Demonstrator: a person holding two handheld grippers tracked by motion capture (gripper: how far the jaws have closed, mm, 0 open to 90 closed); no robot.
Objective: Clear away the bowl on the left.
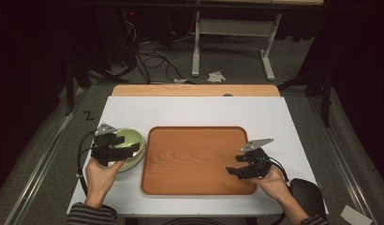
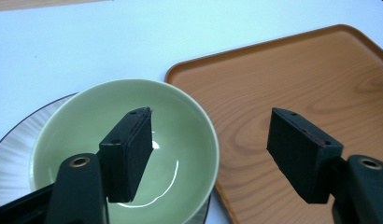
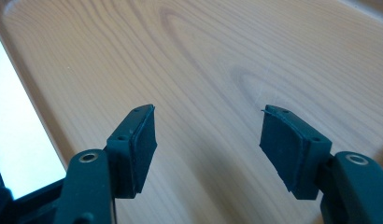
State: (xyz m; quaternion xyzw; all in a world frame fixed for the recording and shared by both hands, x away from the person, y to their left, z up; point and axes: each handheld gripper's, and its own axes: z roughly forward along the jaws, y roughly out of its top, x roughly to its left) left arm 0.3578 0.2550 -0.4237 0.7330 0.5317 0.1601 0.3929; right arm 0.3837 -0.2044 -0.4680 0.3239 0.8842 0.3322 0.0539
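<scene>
The left gripper is held over a green bowl, its jaws spread wide with nothing pinched between them; in the left gripper view one jaw is seen hanging over the bowl's hollow and the other over the wooden tray, so that the bowl's near rim is straddled without being touched, as far as can be told. The bowl is shown there to be standing upright, mouth up, empty and glossy inside; being round, it has no long axis to be named. A grey, ribbed plate is revealed beneath the bowl in that view, a detail hard to make out from above, where only a pale edge is seen under the bowl. From the high view it is given that the bowl rests on the white table top, just beside the tray edge, on the side of the left gripper away from the other tool. The right gripper is held over the tray's opposite end, its jaws likewise parted and empty; in the right gripper view wood grain is seen beneath and ahead of them, with a strip of white table past the tray rim beside one jaw.
</scene>
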